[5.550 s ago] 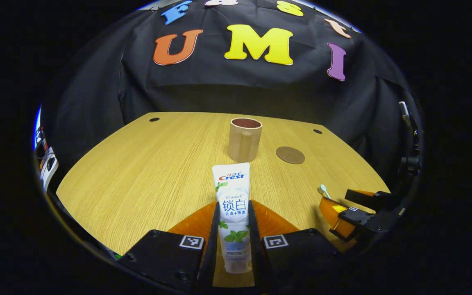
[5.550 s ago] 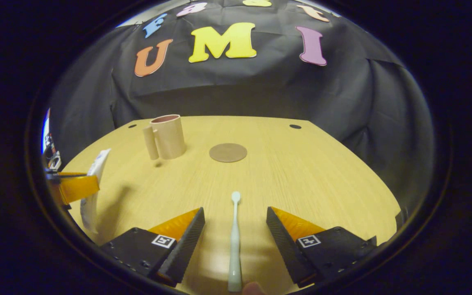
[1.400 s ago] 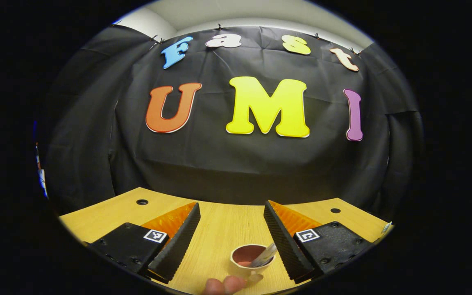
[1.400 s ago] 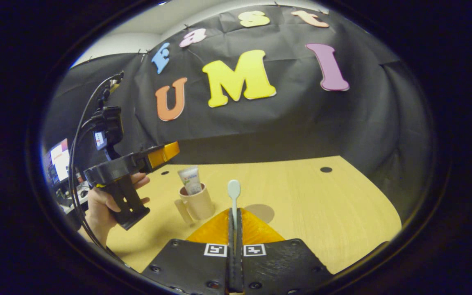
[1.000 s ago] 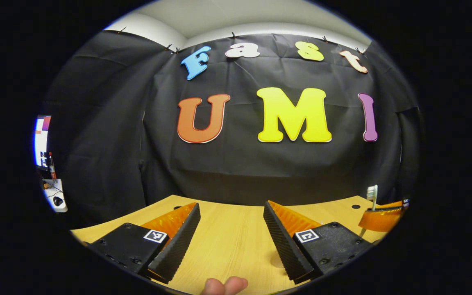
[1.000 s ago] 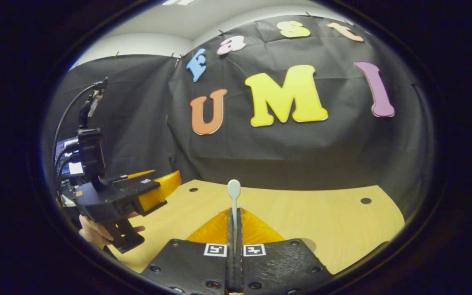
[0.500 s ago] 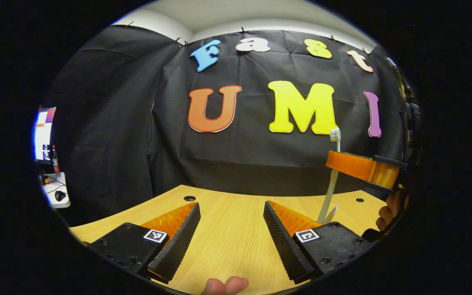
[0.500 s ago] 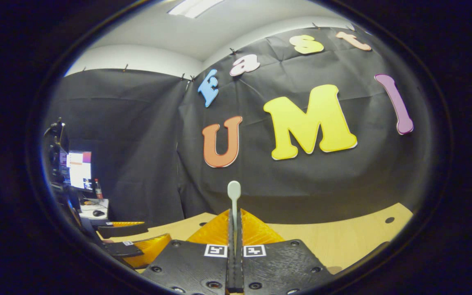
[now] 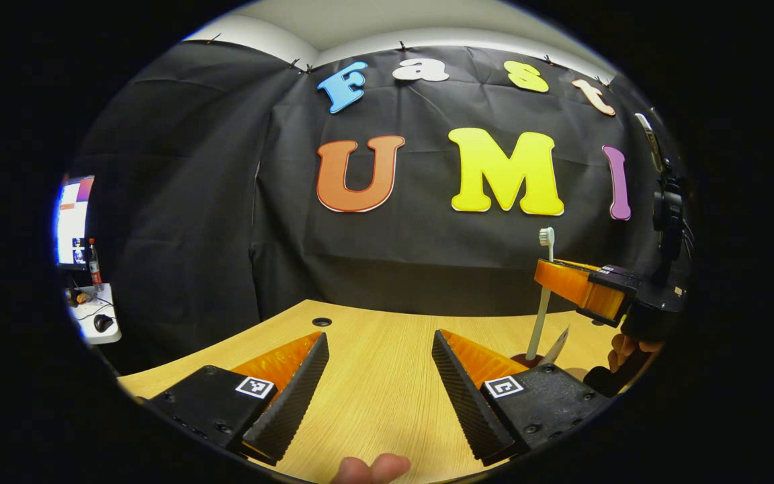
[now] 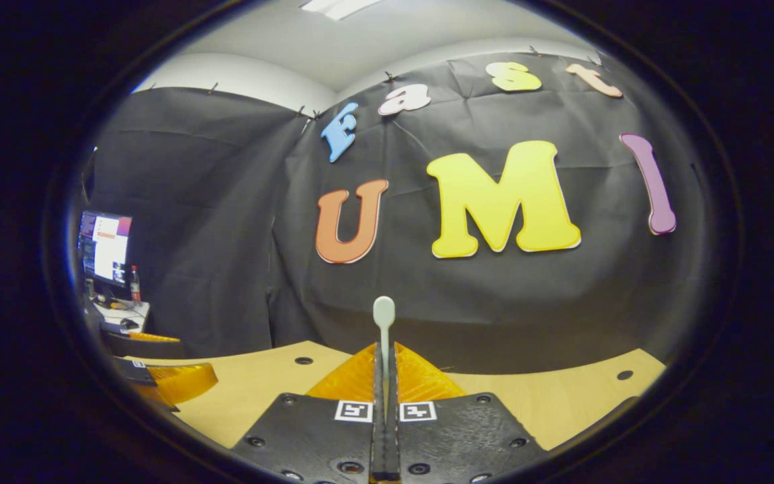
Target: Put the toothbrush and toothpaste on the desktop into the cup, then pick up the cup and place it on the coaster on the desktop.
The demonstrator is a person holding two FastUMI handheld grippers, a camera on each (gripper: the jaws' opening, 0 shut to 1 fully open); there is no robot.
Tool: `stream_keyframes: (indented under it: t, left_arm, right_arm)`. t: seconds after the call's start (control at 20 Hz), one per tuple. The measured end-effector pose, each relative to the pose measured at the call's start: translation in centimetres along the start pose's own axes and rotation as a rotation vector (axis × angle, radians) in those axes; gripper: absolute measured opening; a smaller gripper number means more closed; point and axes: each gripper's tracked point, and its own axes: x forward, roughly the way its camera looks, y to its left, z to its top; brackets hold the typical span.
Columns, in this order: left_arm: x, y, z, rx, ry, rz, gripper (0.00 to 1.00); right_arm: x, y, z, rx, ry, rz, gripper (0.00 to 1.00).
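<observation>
Wooden desktop (image 9: 373, 376) beneath left tool (image 9: 380, 376)

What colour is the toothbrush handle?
Pale, whitish; the toothbrush shows best in the left gripper view.

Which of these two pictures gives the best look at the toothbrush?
The left gripper view: the toothbrush stands upright, seen from the side, bristles on top, clamped by the right gripper. The right gripper view shows mainly its head rising from between shut fingers.

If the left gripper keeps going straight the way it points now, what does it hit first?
Nothing close: the left gripper is open over bare desktop, and the line ahead looks free up to the black cloth wall. Depth is hard to judge.
</observation>
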Motion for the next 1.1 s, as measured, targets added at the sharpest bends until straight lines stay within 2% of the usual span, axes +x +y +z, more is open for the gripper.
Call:
stream_keyframes:
  t: [0.05, 0.2, 0.3, 0.35, 0.4, 0.45, 0.5, 0.6, 0.7, 0.8, 0.85, 1.1]
  left_arm:
    - [0.0, 0.0, 0.1, 0.000, 0.002, 0.000, 0.98]
    - [-0.4, 0.2, 0.2, 0.006, -0.002, 0.004, 1.00]
    - [-0.4, 0.1, 0.4, 0.011, -0.005, 0.006, 0.98]
    - [-0.4, -0.1, 0.4, 0.011, -0.006, 0.004, 0.98]
    - [-0.4, -0.3, 0.6, 0.011, -0.006, -0.001, 1.00]
    - [-0.5, -0.6, 0.6, 0.011, -0.007, -0.003, 0.98]
    - [-0.4, -0.8, 0.8, 0.013, -0.007, -0.005, 0.98]
    - [-0.5, -1.4, 1.0, 0.012, -0.010, -0.015, 0.98]
    - [-0.8, -2.3, 1.1, 0.010, -0.013, -0.026, 0.98]
    - [-0.9, -3.2, 1.4, 0.005, -0.018, -0.042, 1.00]
    - [-1.0, -3.7, 1.5, 0.004, -0.015, -0.051, 0.98]
    - [-2.0, -6.5, 2.7, 0.006, -0.005, -0.093, 0.97]
  right_arm:
    - [-0.1, -0.4, -0.3, -0.002, 0.009, -0.008, 0.03]
    - [-0.2, -1.0, -1.1, 0.008, 0.024, -0.022, 0.03]
    - [-0.5, -1.1, -1.9, 0.013, 0.045, -0.016, 0.05]
    - [-0.7, -0.8, -2.3, 0.012, 0.058, -0.001, 0.16]
    - [-0.9, -0.9, -2.7, 0.004, 0.070, 0.000, 0.44]
    - [-1.3, -1.1, -2.9, -0.005, 0.076, -0.002, 0.53]
    - [-1.6, -1.2, -2.9, -0.012, 0.076, -0.007, 0.70]
    - [-2.1, -1.2, -2.4, -0.014, 0.064, -0.006, 0.85]
    - [-2.8, -1.6, -1.4, -0.022, 0.043, -0.013, 0.92]
    - [-3.8, -2.4, -0.2, -0.025, 0.013, -0.039, 0.94]
    - [-4.5, -2.9, 0.3, -0.020, -0.001, -0.051, 0.94]
    - [-9.2, -6.2, 2.9, 0.014, -0.062, -0.109, 0.94]
